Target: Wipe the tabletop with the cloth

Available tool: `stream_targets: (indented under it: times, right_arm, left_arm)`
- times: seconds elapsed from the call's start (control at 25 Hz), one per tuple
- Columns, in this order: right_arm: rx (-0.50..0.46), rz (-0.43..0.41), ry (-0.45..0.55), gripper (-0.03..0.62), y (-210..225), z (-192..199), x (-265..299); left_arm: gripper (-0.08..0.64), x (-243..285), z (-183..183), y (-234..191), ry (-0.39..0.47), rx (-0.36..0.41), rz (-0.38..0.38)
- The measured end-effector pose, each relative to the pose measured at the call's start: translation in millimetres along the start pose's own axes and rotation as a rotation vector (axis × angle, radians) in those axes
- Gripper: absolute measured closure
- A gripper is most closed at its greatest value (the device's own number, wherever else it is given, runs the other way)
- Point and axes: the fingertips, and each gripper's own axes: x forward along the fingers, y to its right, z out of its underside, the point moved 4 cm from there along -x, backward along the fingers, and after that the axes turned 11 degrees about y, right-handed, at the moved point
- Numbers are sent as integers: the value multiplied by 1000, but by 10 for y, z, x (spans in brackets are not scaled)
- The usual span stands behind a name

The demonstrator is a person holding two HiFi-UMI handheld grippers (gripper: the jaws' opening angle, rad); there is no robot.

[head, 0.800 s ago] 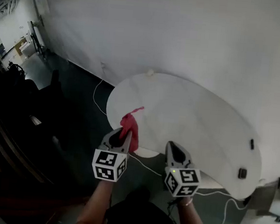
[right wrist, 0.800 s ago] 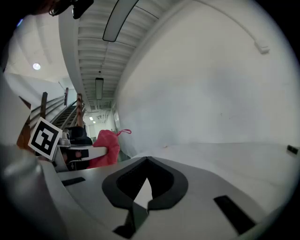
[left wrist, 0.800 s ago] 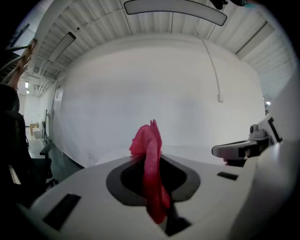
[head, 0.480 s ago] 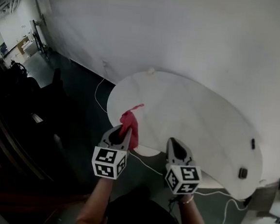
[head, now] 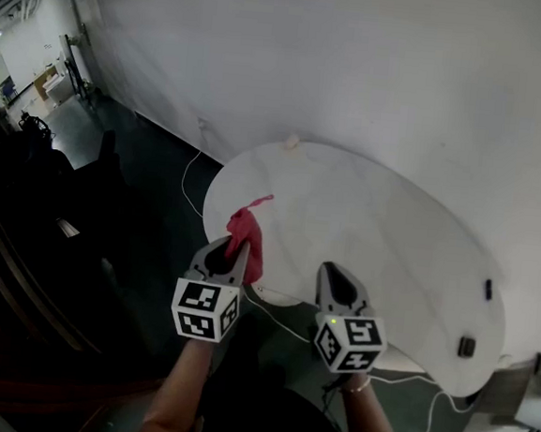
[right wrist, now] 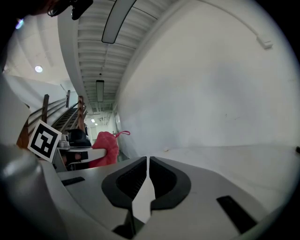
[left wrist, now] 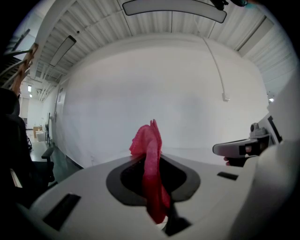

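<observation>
Red cloth (left wrist: 149, 140) stands bunched between the jaws of the left tool (head: 234, 250), which is clenched on it, a loose tip poking up past the jaw tips. From the head view the cloth sits just beyond that tool's nose, over the near left edge of the white rounded table (head: 383, 220), and seems held clear of the surface rather than pressed to it. The right tool (right wrist: 147, 161), just beside the left one on its right, is clenched on nothing, its jaws together.

Wiping looks not yet under way: this is the approach. The next move likely calls for dipping the left tool forward until the cloth meets the table ahead of it, then sweeping across.

Against the earlier frames little differs: the left tool and cloth sit slightly further left along the edge, the grip unchanged.
</observation>
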Motion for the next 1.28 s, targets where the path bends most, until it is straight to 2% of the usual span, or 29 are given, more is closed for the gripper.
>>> stream_targets:
  times: [0.32,0.44,0.6,0.76,0.96,1.28]
  right_arm:
    - [-33,23,-57,585,19,143,606]
    - [-25,23,-87,531,7,190,909]
    - [-21,29,-119,505,8,248,1363]
    - [-10,57,-140,451,35,271,1783]
    - [-20,82,-168,430,84,232,2363]
    - [-56,101,-205,412,104,270,3170]
  left_arm:
    - [502,482,90,-474,-13,-24,11]
    - [502,722,125,-692,-24,-39,20]
    - [502,1069,160,-964,-40,-48,43]
    - [502,1367,161,-1225,-51,-59,51]
    - [502,1787,112,-1535,-64,-59,78]
    - [502,2389,161,-1790,-88,-65,146]
